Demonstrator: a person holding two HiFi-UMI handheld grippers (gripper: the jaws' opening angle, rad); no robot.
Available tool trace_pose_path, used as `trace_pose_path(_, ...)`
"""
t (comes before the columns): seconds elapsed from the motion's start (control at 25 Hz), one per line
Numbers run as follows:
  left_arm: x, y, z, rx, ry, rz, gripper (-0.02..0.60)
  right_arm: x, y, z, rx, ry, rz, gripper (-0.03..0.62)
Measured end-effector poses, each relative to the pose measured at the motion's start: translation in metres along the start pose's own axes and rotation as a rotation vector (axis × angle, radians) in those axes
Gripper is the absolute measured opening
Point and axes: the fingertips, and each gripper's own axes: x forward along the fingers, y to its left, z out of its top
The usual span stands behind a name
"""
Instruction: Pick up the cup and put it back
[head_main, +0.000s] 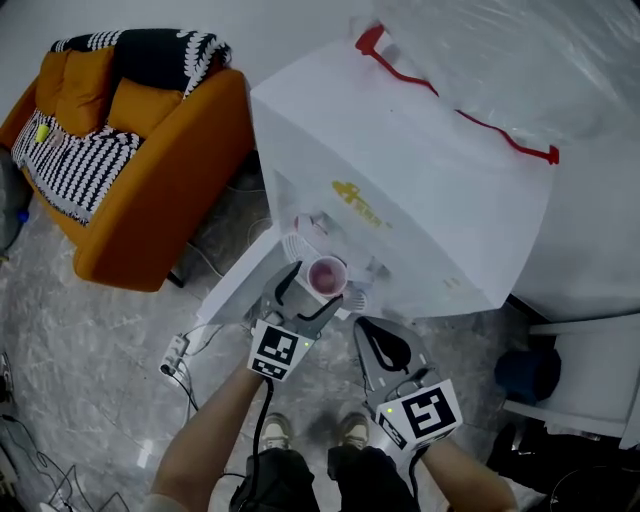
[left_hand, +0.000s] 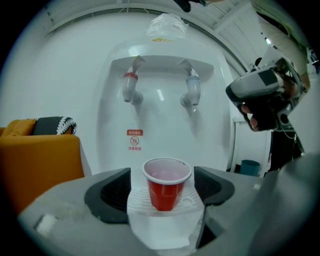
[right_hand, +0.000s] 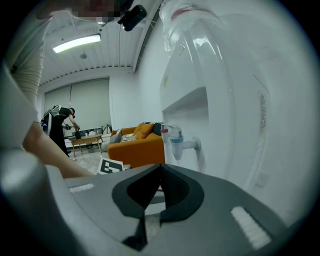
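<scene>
**Water dispenser** (head_main: 420, 170): white floor-standing cabinet, the landmark for every entry here. A clear plastic bag (head_main: 480, 70) with a red drawstring covers its top. In its front recess sit a red-collared tap (left_hand: 130, 86) and a blue-collared tap (left_hand: 191, 89).

**Drip tray** (left_hand: 165, 222): white and slotted, at the foot of the dispenser's recess below the taps. It carries one item.

**Red plastic cup** (left_hand: 166, 184): upright on the drip tray, in front of the dispenser, roughly midway under the two taps. It has a white rim and a pale pinkish interior. Whether it holds any liquid cannot be told.

**Left claw** (left_hand: 162, 192): released, at the dispenser's front. Its jaws are spread wide with the cup between them, and a gap shows on each side of the cup.

**Right claw** (right_hand: 159, 192): clenched on nothing, jaws meeting. It is held off the dispenser's front corner, to the right of the cup and apart from it.

**Orange sofa** (head_main: 150, 180): on the floor to the dispenser's left, with a black-and-white patterned throw (head_main: 75, 165).

**Teal bin** (left_hand: 249, 166): on the floor by the dispenser's right side, contents not visible.
</scene>
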Motion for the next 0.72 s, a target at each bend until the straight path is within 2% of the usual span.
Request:
trace_pose_path(0.28, -0.032, -0.002, 0.039, 0.033, 0.018, 0.006, 0.396, -0.02, 0.004, 0.033, 0.006, 0.009, -0.014, 0.003)
trace_pose_path(0.72, -0.11, 0.001, 0.131, 0.03, 0.073, 0.053, 0.385, -0.068, 0.02, 0.126, 0.017, -0.02, -0.054, 0.003)
